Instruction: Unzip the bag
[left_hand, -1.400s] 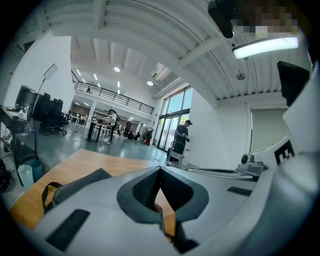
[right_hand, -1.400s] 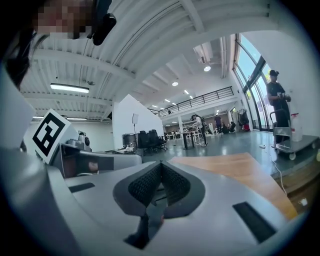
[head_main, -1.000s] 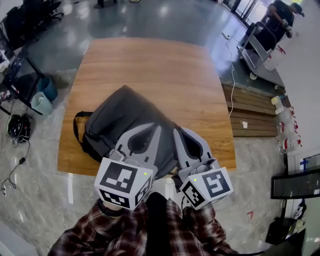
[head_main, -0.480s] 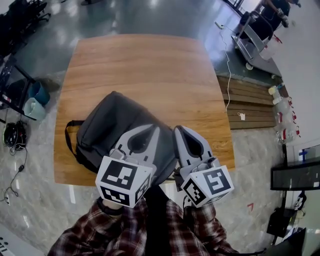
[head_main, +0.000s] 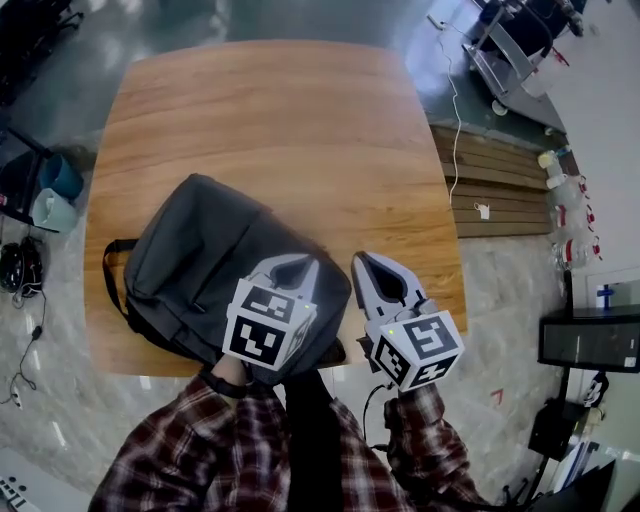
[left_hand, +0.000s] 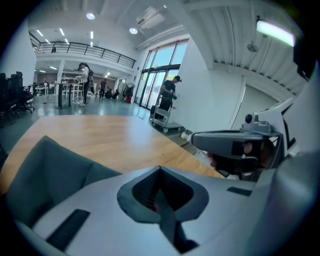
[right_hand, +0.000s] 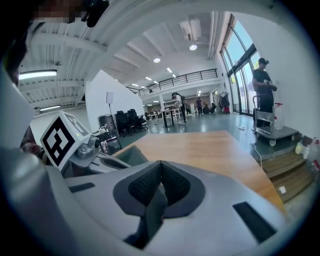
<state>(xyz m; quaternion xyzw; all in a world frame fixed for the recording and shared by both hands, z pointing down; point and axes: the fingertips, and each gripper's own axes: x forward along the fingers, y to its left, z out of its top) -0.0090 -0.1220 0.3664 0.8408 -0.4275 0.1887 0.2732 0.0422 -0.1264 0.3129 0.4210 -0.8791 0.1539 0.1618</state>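
A dark grey backpack (head_main: 200, 270) lies flat on the wooden table (head_main: 300, 130), at its near left part, with a strap loop (head_main: 108, 275) hanging off its left side. My left gripper (head_main: 290, 263) hovers over the backpack's near right corner, jaws shut and empty. My right gripper (head_main: 365, 262) hangs just right of the bag over bare wood, also shut with nothing held. In the left gripper view the bag (left_hand: 45, 170) shows at the lower left, the gripper (left_hand: 159, 168) above it. The right gripper view shows its gripper (right_hand: 160, 164) over the table (right_hand: 200, 150). No zipper pull shows clearly.
The table's far half is bare wood. On the floor left of the table stand bins (head_main: 50, 195) and cables. A wooden pallet (head_main: 495, 185) lies to the right. A person with a cart (head_main: 510, 45) stands at the far right.
The head view has shifted, so table and bag sit lower and further left in frame. Both grippers have drawn back toward the body's side of the bag, still shut.
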